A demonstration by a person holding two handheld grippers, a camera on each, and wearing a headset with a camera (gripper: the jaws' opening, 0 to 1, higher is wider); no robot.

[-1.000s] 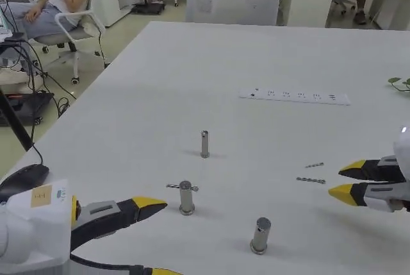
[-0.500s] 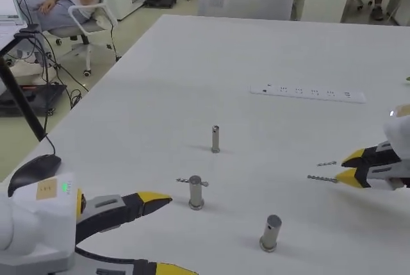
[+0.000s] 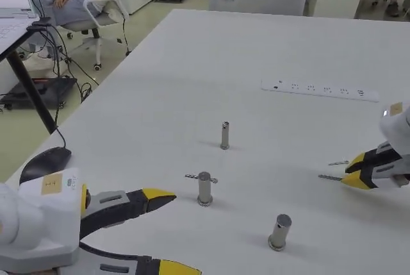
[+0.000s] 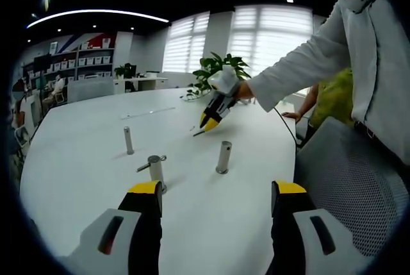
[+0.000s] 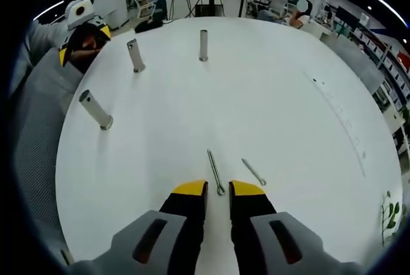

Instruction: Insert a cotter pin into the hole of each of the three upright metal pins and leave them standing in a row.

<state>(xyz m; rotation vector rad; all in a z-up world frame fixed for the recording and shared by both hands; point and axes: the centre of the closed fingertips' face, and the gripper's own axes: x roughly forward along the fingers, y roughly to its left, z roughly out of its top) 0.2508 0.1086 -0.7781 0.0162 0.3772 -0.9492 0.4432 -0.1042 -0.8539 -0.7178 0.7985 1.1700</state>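
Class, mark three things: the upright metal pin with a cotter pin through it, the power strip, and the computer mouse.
metal pin with cotter pin [image 3: 204, 191], head view, middle of its shaft.
power strip [image 3: 320, 90], head view, middle of its top.
computer mouse [image 3: 42, 162], head view, its back.
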